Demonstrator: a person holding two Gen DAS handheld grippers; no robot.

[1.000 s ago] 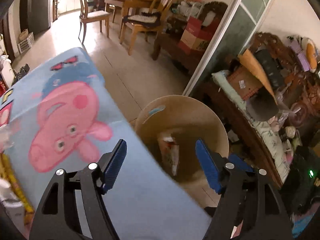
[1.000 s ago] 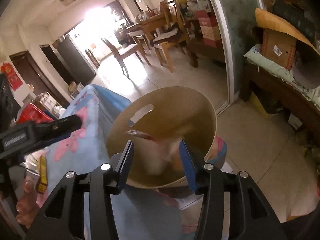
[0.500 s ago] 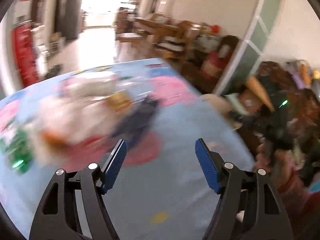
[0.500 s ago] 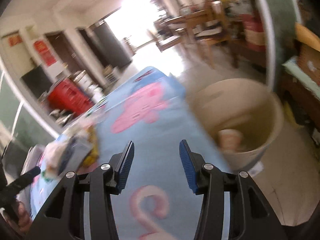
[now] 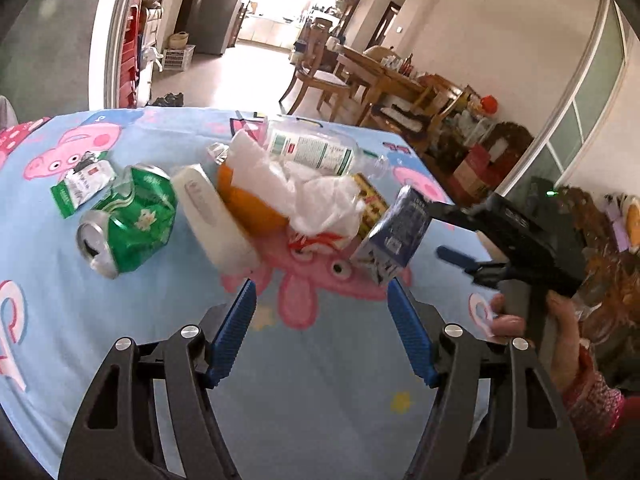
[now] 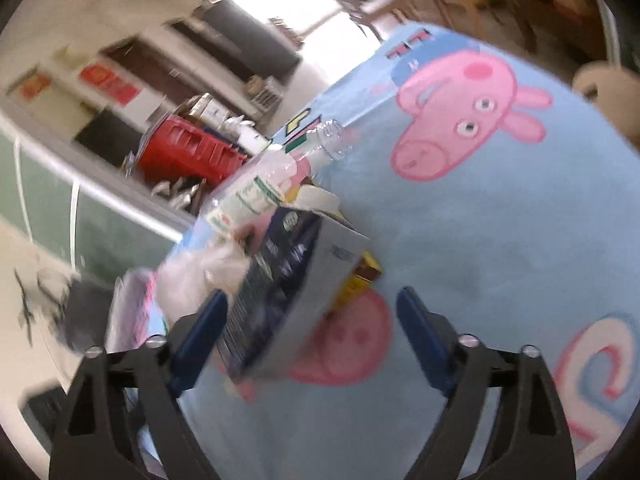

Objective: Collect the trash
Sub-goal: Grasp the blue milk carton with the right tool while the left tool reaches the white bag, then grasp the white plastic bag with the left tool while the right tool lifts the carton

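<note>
A light-blue cartoon-pig tablecloth (image 5: 320,400) fills both views, with the trash heaped at its centre: a white plastic bag (image 5: 304,188) over an orange object, a clear plastic bottle (image 5: 316,148) at twelve o'clock, a crushed green can (image 5: 128,220) at nine o'clock, and a dark-blue carton (image 5: 396,236) at three o'clock. The left gripper (image 5: 320,320) hangs wide and empty at six o'clock of the heap. The right gripper (image 6: 312,340), whose jaws have just been opening, stands wide around the carton, one pad beside it, the other clear.
</note>
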